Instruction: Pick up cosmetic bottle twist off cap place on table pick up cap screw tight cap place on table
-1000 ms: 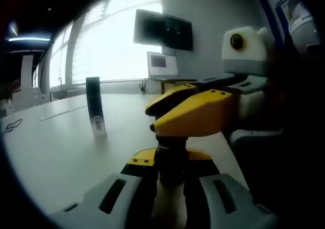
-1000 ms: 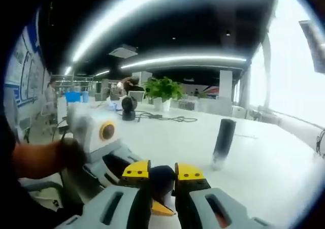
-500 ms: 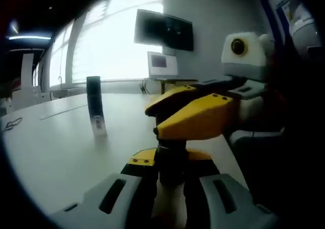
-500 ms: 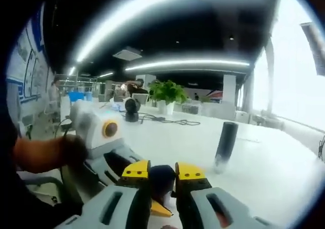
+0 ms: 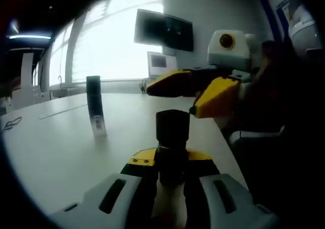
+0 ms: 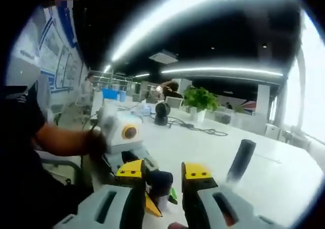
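Right tool (image 5: 195, 94) open, off capped bottle (image 5: 172, 137)

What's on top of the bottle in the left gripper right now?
A dark cap sits on the cosmetic bottle, which the left gripper clamps. The right gripper, open, hangs just beyond it. The jaws hide the bottle's lower body, and the thread cannot be seen.

cosmetic bottle (image 5: 171, 137): lower body hidden between jaws | tube (image 5: 95, 106) label: too small to read
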The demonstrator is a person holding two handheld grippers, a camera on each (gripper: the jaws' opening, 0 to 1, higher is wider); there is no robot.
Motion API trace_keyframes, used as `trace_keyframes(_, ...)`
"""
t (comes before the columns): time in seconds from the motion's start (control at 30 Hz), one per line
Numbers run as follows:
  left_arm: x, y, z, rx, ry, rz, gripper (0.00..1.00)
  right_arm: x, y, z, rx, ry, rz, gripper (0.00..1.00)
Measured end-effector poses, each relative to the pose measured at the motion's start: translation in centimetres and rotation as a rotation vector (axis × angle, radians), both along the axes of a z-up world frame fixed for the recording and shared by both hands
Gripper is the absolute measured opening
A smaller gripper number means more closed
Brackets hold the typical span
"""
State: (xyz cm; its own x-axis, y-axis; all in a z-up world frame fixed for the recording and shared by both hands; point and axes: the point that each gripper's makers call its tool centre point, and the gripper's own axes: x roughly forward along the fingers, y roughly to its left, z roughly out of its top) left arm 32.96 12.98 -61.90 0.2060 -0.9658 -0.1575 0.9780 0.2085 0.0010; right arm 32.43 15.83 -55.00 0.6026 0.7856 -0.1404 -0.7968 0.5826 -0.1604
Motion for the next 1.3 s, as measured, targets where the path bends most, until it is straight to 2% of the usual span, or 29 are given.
trace_keyframes(0.07,0.0,0.0,0.0,0.0,-0.001,-0.001,0.1,-0.4,0.1,-0.5,-0.025,0.034,0.094,0.22)
trace_keyframes(0.13,-0.2,0.0,0.0,0.0,-0.001,-0.007,0.1,-0.9,0.4,-0.8,-0.055,0.028,0.197,0.22)
trace_keyframes(0.2,-0.2,0.0,0.0,0.001,-0.004,-0.01,0.1,-0.7,0.4,-1.2,-0.063,0.053,0.247,0.22)
trace_keyframes(0.3,-0.3,0.0,0.0,0.0,-0.005,-0.01,0.1,0.0,0.5,-1.4,-0.034,0.082,0.298,0.22)
trace_keyframes(0.4,-0.2,0.0,0.0,0.0,-0.003,-0.012,0.1,0.7,0.4,-1.5,-0.022,0.087,0.33,0.23)
trace_keyframes(0.43,-0.2,0.0,0.0,0.0,-0.003,-0.013,0.1,0.5,0.5,-1.6,-0.011,0.115,0.362,0.22)
trace_keyframes(0.5,-0.2,0.0,0.0,0.0,-0.002,-0.013,0.1,0.2,0.8,-1.3,0.009,0.112,0.428,0.22)
trace_keyframes(0.53,-0.2,0.0,0.0,-0.001,-0.002,-0.014,0.1,0.3,0.8,-1.3,0.009,0.128,0.429,0.22)
trace_keyframes(0.6,-0.2,0.0,0.0,-0.001,-0.001,-0.014,0.1,0.0,1.1,-1.3,-0.004,0.108,0.469,0.22)
trace_keyframes(0.8,-0.2,0.0,-0.1,-0.001,-0.002,-0.015,0.1,0.1,1.6,-2.0,-0.045,0.092,0.514,0.2)
trace_keyframes(0.87,-0.2,0.0,-0.1,-0.001,-0.001,-0.016,0.1,0.1,1.7,-2.2,-0.049,0.097,0.526,0.13)
trace_keyframes(0.9,-0.2,0.0,0.0,-0.002,-0.003,-0.017,0.1,0.2,1.7,-2.3,-0.049,0.101,0.525,0.14)
trace_keyframes(0.93,-0.2,-0.1,-0.1,-0.001,-0.002,-0.015,0.1,0.2,1.7,-2.2,-0.031,0.134,0.525,0.13)
trace_keyframes(1.3,-0.1,0.0,0.0,0.002,-0.015,-0.011,0.1,-0.1,1.7,-2.2,-0.059,0.118,0.499,0.12)
